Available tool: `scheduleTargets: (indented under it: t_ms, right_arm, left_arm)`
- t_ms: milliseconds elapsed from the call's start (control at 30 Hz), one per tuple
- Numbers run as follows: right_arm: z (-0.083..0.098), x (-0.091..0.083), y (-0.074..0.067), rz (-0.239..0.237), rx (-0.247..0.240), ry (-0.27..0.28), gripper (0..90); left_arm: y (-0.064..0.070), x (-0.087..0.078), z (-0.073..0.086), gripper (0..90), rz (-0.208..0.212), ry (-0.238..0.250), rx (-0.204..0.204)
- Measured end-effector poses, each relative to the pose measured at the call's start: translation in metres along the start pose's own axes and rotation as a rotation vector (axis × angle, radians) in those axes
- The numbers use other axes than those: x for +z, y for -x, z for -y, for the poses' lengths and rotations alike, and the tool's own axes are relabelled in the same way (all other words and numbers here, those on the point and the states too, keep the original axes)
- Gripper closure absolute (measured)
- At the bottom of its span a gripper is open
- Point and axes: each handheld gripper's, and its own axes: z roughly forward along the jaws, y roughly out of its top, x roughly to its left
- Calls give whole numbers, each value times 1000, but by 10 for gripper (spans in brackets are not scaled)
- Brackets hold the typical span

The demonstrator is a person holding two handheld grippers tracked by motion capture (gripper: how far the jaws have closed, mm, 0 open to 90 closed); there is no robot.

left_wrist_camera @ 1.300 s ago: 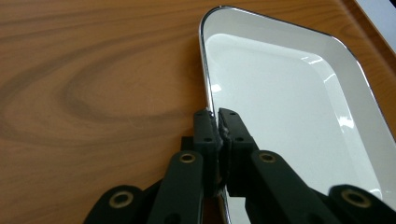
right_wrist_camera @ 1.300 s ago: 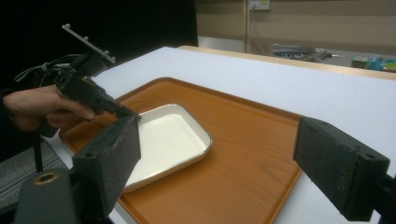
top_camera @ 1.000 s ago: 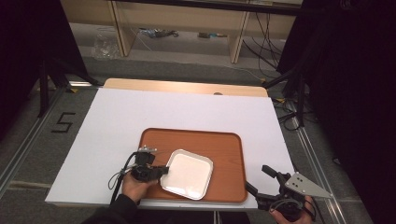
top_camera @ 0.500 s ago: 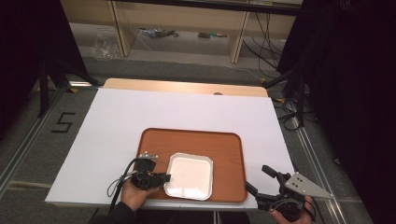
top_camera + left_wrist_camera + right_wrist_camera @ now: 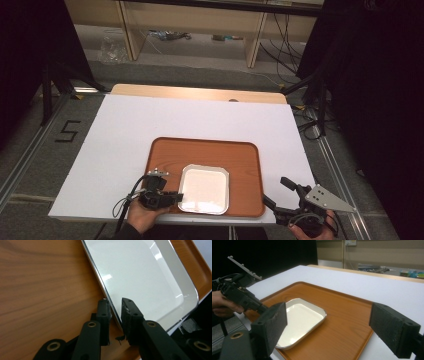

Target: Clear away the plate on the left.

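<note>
A white square dish with a metal rim lies flat on the brown wooden tray, at the tray's near left. My left gripper is shut on the dish's left rim. In the left gripper view its jaws straddle the rim of the dish, one pad inside and one outside over the tray. My right gripper stands open off the tray's near right corner with nothing in it. In the right gripper view its wide-apart jaws frame the dish and tray.
The tray rests on a white table top whose near edge runs just below both hands. A wooden strip borders the far edge. Shelves with cables stand on the floor beyond.
The dish has turned from a tilted angle to lie square with the tray, and my left gripper has drawn slightly toward the near edge with it. The right gripper has not moved.
</note>
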Motion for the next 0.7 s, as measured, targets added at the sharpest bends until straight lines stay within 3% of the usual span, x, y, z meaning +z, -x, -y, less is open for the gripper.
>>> scheduleTargets:
  t_ms: [67,133,167,200,433,533,633,700]
  right_arm:
    - [0,0,2,-4,-21,7,160]
    - [0,0,0,-3,3,3,160]
    - [0,0,0,-2,1,2,160]
    - [0,0,0,-3,0,0,160]
    - [0,0,0,-2,-1,0,159]
    - [0,0,0,-2,0,3,159]
    - [0,0,0,-1,-2,-2,159]
    - [0,0,0,-5,0,1,159]
  left_arm:
    - [1,-1,2,760,-3,11,2]
    - [1,-2,2,758,8,0,-2]
    - [3,-1,3,755,-9,16,-11]
    - [3,-2,4,752,3,13,3]
    - [4,-2,5,748,15,2,2]
    - [6,0,5,746,3,27,-3]
    - [5,-1,5,744,15,8,11]
    - [7,1,5,734,26,17,-10]
